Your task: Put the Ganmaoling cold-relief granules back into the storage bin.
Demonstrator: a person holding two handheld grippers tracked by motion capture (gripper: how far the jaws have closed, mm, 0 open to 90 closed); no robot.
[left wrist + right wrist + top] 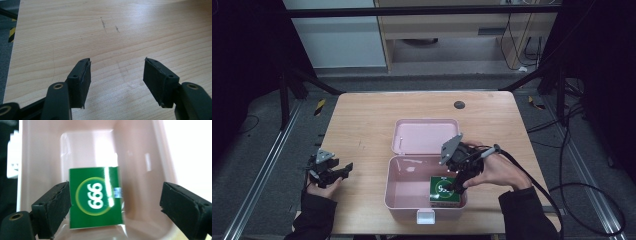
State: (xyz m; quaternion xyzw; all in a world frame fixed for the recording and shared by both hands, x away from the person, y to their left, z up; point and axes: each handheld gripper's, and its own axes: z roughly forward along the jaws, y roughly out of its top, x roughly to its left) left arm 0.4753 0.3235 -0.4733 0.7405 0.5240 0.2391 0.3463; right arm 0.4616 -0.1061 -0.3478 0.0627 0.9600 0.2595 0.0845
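Now, at the table:
Green box (96, 197): lying flat inside the pink case (402, 195), near-right corner, printed face up.
Right gripper (115, 202): hanging above the green box, jaws parted, gripping nothing.
Left gripper (116, 82): resting over bare wooden table (125, 32), jaws standing wide, empty.
Case lid (426, 136): lying open behind.

left tongs (116, 83): jaws wide apart, low (hand resting) | right tongs (115, 207): jaws parted, pointing down
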